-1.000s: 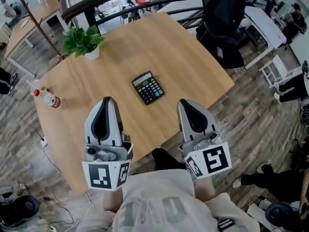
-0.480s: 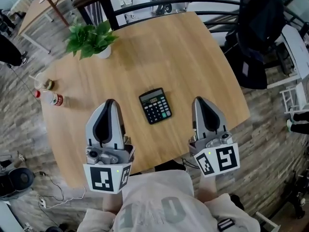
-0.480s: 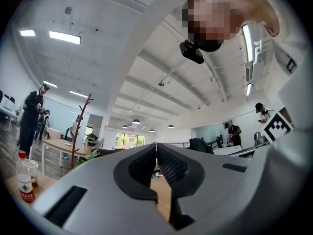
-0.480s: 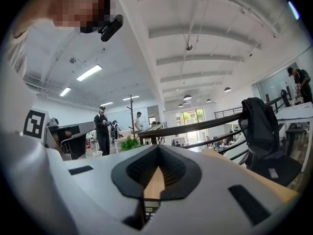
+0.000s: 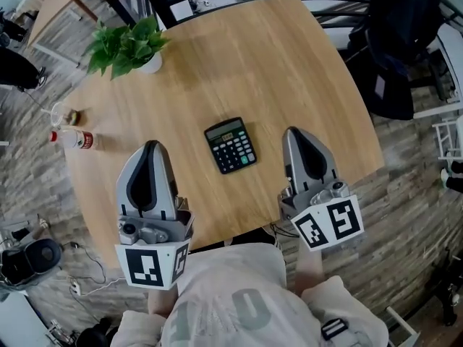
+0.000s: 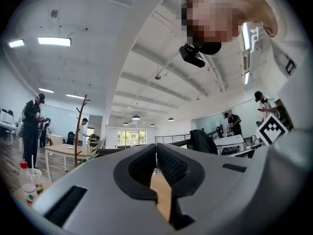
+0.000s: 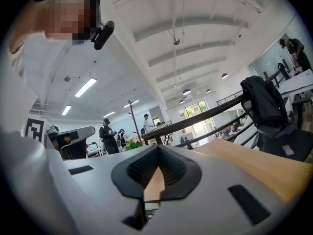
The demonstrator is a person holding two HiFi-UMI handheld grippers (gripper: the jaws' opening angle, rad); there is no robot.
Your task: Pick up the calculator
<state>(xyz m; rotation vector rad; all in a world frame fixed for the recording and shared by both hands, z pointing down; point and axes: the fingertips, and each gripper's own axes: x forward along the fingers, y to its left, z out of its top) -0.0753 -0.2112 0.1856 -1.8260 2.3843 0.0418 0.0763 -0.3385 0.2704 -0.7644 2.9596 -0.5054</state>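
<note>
Calculator (image 5: pixel 231 145) lies flat at frame centre on the wooden table (image 5: pixel 289 63), between both grippers and touching neither. Left gripper (image 5: pixel 150 146): jaws closed together, empty. Right gripper (image 5: pixel 298 133): likewise closed, holding nothing.

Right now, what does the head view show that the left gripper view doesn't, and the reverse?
Only the head view shows the calculator, lying face up and untouched on the wooden table. Only the left gripper view shows the ceiling lights and the camera on the person's head. Both show the left tool, jaws together and empty, a strip of the table, and the red-capped bottle.
</note>
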